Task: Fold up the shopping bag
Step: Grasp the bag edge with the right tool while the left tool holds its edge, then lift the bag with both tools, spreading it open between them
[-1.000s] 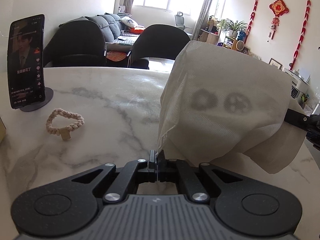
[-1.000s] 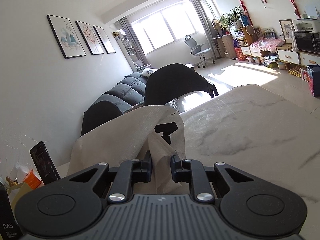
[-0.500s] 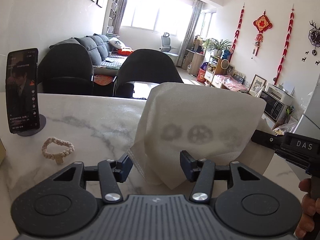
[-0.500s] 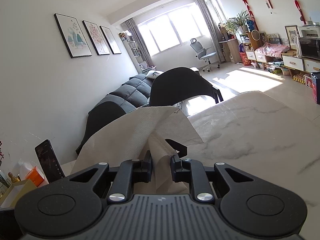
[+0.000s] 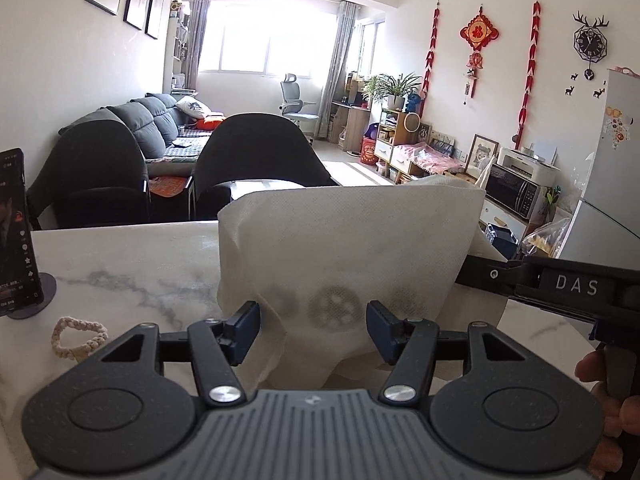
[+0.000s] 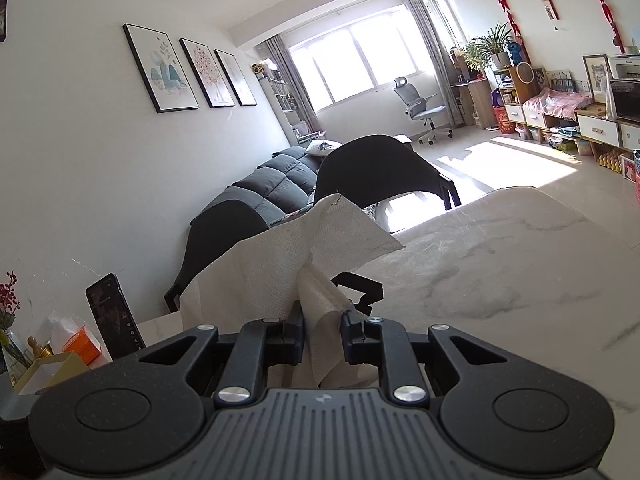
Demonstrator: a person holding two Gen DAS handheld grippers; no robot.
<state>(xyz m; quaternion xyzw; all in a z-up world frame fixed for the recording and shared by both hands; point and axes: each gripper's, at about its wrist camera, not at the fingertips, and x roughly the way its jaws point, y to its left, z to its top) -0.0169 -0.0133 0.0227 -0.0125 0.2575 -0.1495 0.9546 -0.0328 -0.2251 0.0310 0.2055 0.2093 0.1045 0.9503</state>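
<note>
The cream non-woven shopping bag [image 5: 348, 240], with faint round prints, hangs draped above the marble table [image 5: 140, 264]. My left gripper [image 5: 314, 326] is open; the bag's lower fold sags into the gap between its fingers, unpinched. My right gripper [image 5: 560, 284], marked DAS and held by a hand [image 5: 600, 384], comes in from the right at the bag's right edge. In the right wrist view my right gripper [image 6: 324, 332] is shut on a bunched fold of the bag [image 6: 280, 256]. Part of the left gripper [image 6: 360, 286] shows behind the cloth.
A phone on a round stand [image 5: 14, 232] and a braided bracelet [image 5: 78, 338] sit on the table's left. Two dark chairs [image 5: 256, 160] stand at the far edge. A phone [image 6: 114, 316], an orange box [image 6: 82, 346] and a vase are at the left in the right wrist view.
My left gripper, shut on the bag's edge a second ago, has opened and let it go. The right gripper keeps its hold, and the bag now hangs from it.
</note>
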